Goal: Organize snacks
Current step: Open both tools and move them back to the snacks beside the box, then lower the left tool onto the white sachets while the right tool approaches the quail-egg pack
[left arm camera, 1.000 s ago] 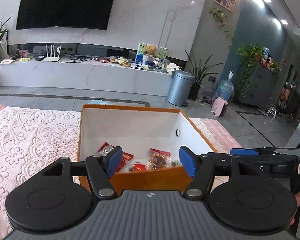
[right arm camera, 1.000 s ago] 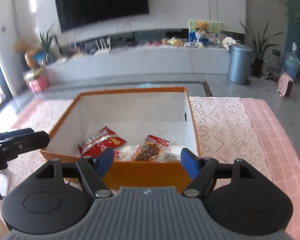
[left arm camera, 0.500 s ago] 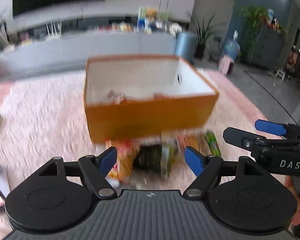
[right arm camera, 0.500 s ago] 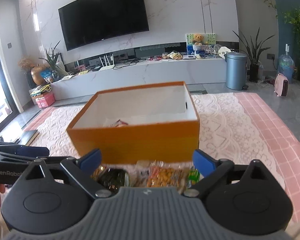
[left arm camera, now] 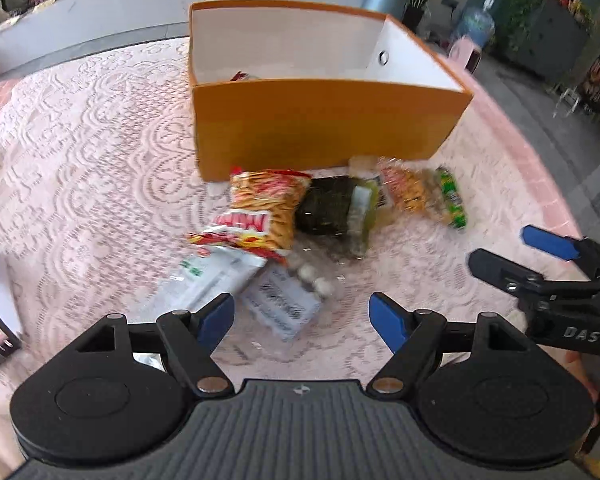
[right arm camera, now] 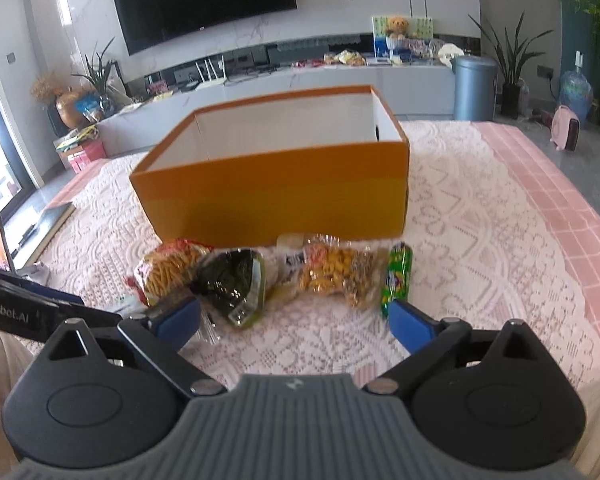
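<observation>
left gripper (left arm camera: 302, 314): fingers apart, empty | right gripper (right arm camera: 294, 320): fingers just spread, empty | snacks (right arm camera: 332, 272): on cloth ahead of both

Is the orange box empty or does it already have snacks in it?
Not empty: in the left wrist view a red packet edge peeks above the orange box front wall. How many, cannot tell.

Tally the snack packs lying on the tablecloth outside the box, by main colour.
Red-and-orange: 2
Dark green: 1
Bright green: 1
White: 2
Total: 6
</observation>
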